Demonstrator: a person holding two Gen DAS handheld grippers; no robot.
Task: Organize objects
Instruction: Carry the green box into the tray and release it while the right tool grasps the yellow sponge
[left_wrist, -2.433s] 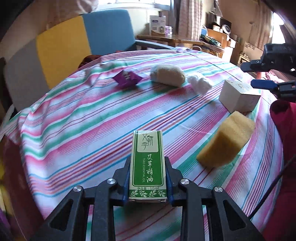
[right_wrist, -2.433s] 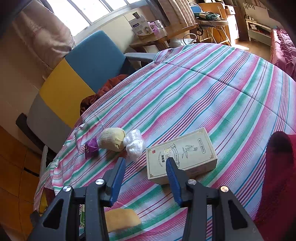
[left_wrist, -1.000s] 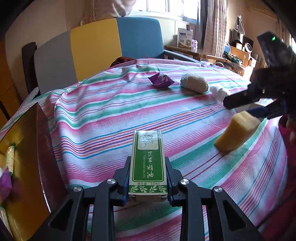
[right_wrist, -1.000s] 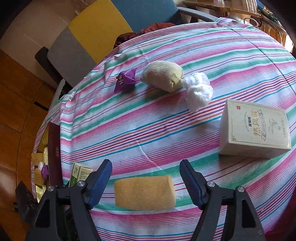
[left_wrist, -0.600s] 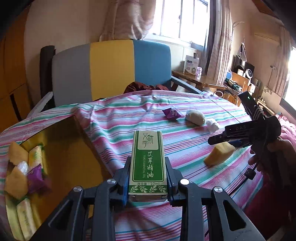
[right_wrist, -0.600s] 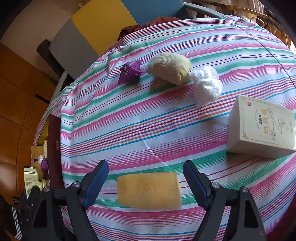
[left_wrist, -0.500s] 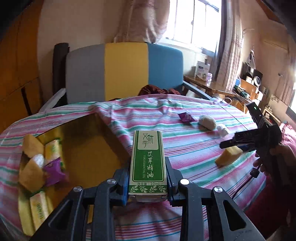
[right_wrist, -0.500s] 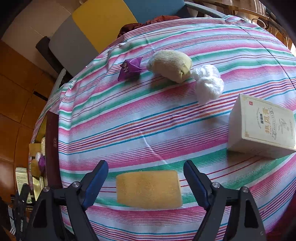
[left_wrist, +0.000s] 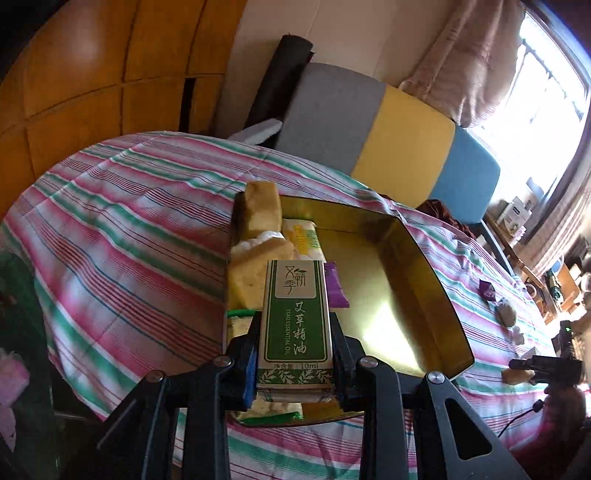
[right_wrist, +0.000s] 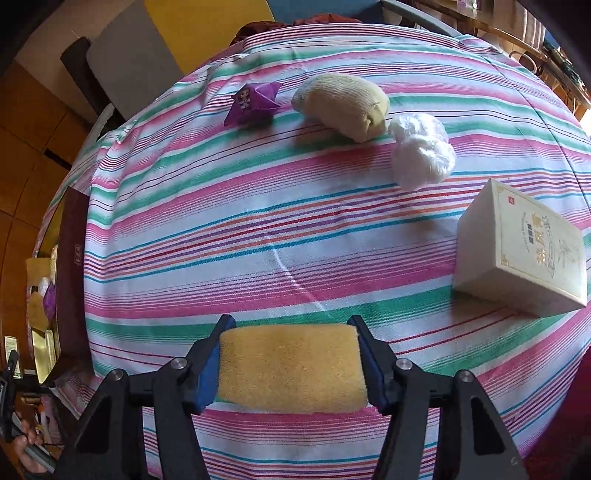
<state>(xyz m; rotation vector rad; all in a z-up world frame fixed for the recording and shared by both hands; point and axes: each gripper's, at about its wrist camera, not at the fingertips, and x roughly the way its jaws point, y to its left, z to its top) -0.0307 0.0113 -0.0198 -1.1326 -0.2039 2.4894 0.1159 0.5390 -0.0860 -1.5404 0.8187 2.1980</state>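
**Mia:** What did the left camera see?

**Ben:** The left gripper (left_wrist: 295, 354) was clamped tight on a green box (left_wrist: 294, 321) with white writing. The box stood up between the two black fingers. It hung over the near end of a gold tray (left_wrist: 424, 266) that sat on the striped tablecloth (left_wrist: 122, 236).

**Mia:** Was there stuff in the tray?

**Ben:** Yes. Yellow sponge pieces (left_wrist: 262, 210), a purple packet (left_wrist: 334, 284) and some small packs were piled along its left side. The right side of the tray was bare and shiny. The right camera only saw a thin dark edge of that tray, far off at the left.

**Mia:** And what did the right camera see?

**Ben:** The right gripper (right_wrist: 291, 369) had just been closing. Its blue pads were pressed on both ends of a yellow sponge (right_wrist: 290, 369). I could not tell if the sponge was off the cloth.

**Mia:** Could the left camera see that sponge?

**Ben:** Only as a tiny yellow bit by the other gripper, far to the right. It did not show the grip.

**Mia:** What else was on the table?

**Ben:** The right camera showed it best. A purple wrapper (right_wrist: 255, 103) lay at the far side. A rolled tan sock (right_wrist: 343, 105) was beside it, and a white fluffy ball (right_wrist: 421, 151) sat just next to the sock. A cream box (right_wrist: 524, 254) with gold writing lay flat on the right, well apart from the sponge. In the left camera these were just small dots.
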